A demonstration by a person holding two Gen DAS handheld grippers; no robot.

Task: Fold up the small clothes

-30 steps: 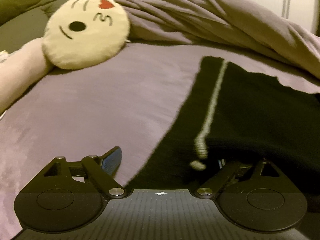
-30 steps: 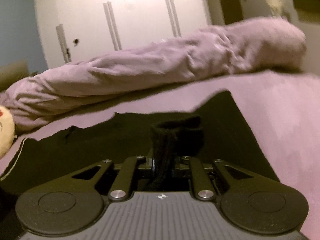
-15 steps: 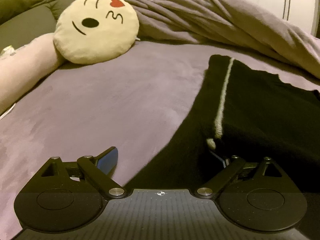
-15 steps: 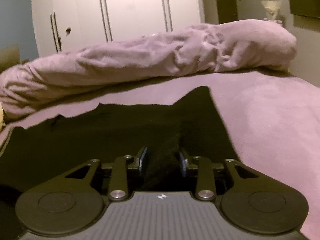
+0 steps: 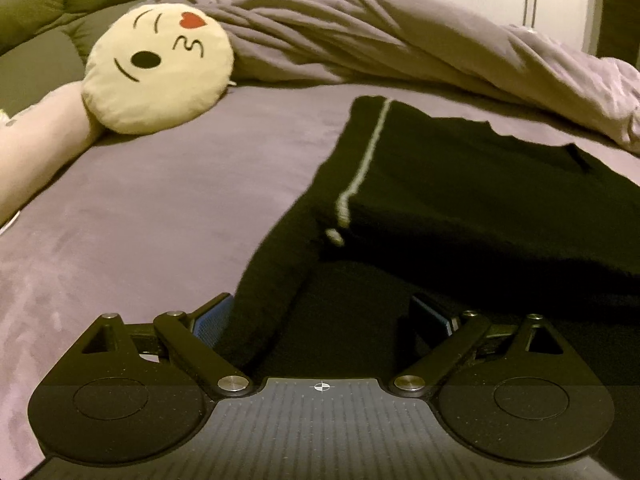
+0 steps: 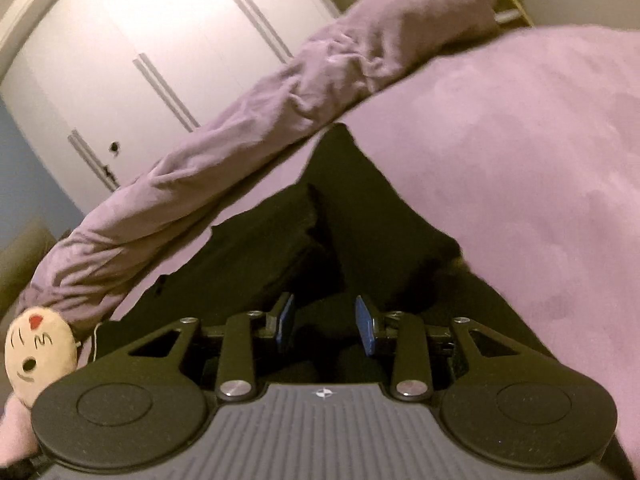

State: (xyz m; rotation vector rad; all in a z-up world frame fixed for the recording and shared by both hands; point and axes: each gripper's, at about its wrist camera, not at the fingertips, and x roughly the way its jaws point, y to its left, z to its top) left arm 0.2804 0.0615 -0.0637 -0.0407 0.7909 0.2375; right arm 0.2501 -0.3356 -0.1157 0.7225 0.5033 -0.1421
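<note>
The black garment (image 5: 460, 184) is lying spread on the purple bed (image 5: 140, 220), partly folded, with a white stripe (image 5: 366, 160) running along one edge ahead of the left gripper (image 5: 320, 320). That gripper's fingers (image 5: 212, 318) are standing wide apart and released; a dark fold of the cloth is rising between them, just inside the left finger, but neither pad is pressing on it.

The right gripper (image 6: 325, 326) is sitting low over the same garment, tilted. Its fingers (image 6: 366, 326) have just been opening and are now standing parted, with dark cloth lying between and beyond them; the pads are not pinching it, so the cloth looks let go.

My reading is that a fold has just been laid down and both grippers are free. The risk from here: loose fabric is still sitting between each pair of fingers, so pulling either gripper away could snag the cloth and drag the fold open or skew its edge. The bed's soft surface may also let the layers creep. A later pinch could catch only the top layer, since black on black is hiding the edges. The emoji cushion (image 5: 158, 68) and rolled duvet (image 5: 400, 40) are well beyond the fingers and are posing no trouble.
</note>
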